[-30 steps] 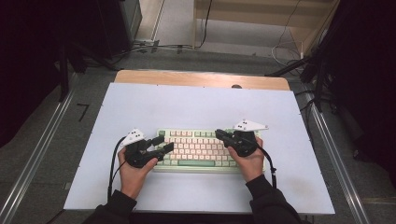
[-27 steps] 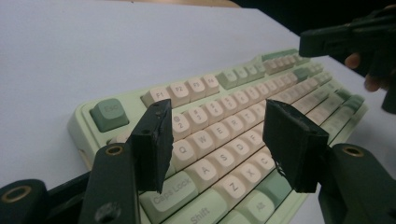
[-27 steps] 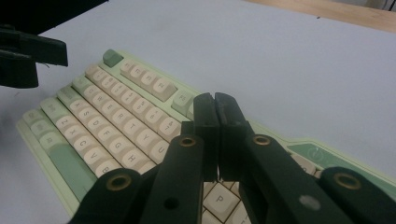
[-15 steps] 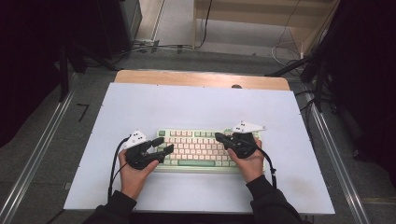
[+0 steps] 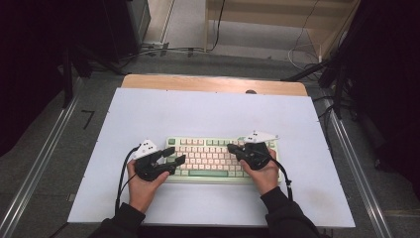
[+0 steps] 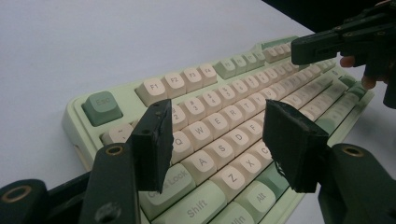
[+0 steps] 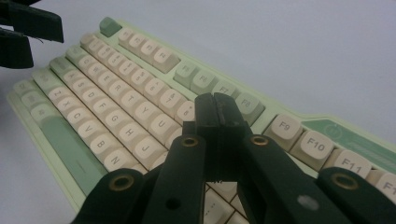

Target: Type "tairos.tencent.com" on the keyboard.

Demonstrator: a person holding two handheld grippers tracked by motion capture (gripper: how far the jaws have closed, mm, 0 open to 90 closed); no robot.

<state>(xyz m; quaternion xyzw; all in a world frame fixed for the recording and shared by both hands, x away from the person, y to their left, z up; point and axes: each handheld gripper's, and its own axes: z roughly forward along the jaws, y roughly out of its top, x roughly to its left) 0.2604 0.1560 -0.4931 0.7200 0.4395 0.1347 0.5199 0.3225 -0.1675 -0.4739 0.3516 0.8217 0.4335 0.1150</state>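
Item: one mint-green keyboard with cream keycaps, lying flat on the white table, near its front edge and roughly centred across it. Long axis: runs left to right across the table; the Esc corner lies at the left end, the function row faces away from the person, the space bar faces the person. At the keyboard's left end: left gripper, jaws spread with nothing between them, hovering just above the letter keys around A and S. Over the keyboard's right half: right gripper, jaws pressed together into one blunt tip, empty, poised above the keys below the function row; whether it touches a key cannot be told. Handling note, as a judgement: to press a key cleanly, bring the closed tip straight down onto a single keycap and keep the left gripper clear of the neighbouring keys.
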